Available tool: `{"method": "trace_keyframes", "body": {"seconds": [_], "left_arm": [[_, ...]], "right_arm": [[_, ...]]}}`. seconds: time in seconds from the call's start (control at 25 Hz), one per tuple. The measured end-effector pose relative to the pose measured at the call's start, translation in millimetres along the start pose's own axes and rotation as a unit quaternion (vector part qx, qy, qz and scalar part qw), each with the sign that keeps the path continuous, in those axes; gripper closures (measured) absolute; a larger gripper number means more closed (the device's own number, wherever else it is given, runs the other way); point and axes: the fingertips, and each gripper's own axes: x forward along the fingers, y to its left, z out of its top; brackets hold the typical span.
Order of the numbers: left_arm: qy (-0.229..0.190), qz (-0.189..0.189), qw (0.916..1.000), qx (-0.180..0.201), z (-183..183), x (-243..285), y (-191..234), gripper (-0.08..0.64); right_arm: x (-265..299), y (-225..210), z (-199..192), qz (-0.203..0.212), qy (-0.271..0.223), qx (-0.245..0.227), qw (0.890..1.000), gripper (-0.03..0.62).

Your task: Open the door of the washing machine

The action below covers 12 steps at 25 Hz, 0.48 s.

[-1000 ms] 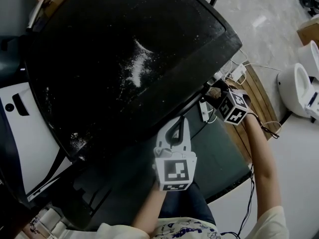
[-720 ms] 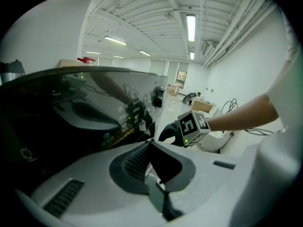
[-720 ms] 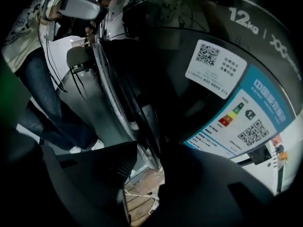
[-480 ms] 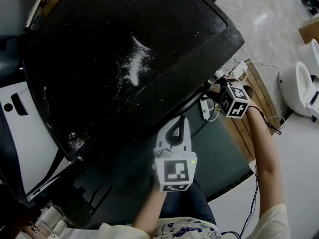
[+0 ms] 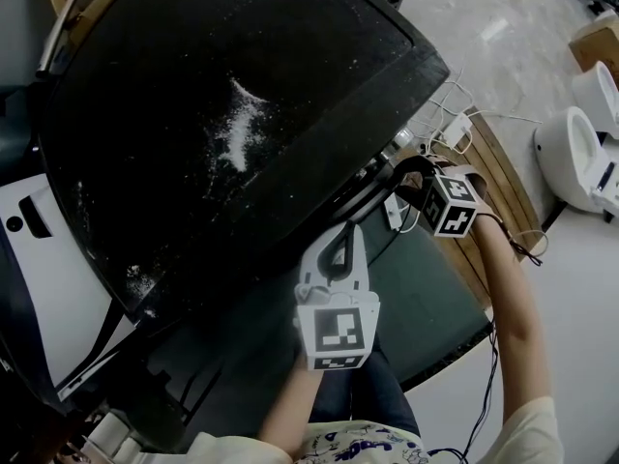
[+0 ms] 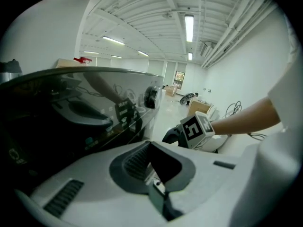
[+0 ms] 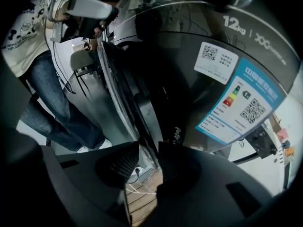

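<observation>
Lower centre of head view: left gripper [image 5: 340, 238], white fingers pressed together, nothing between, just beside near edge of door [image 5: 145, 162]. Right centre: right gripper [image 7: 149, 151], dark fingers just been closing, now pinching door's rim near its corner. Upper left, filling most of frame: door, dark glass, white powder streak [image 5: 232, 129] on top. Far right edge: white toilet [image 5: 571, 158].
</observation>
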Motion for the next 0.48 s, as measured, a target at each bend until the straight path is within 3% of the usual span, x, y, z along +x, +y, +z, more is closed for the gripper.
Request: {"method": "trace_keyframes", "body": {"seconds": [0.48], "left_arm": [[-0.001,-0.027,0.9994,0.021,1,-3,-24,0.558]], "right_arm": [[-12,41,-21,-0.021,-0.001,0.051,0.998,0.451]]}}
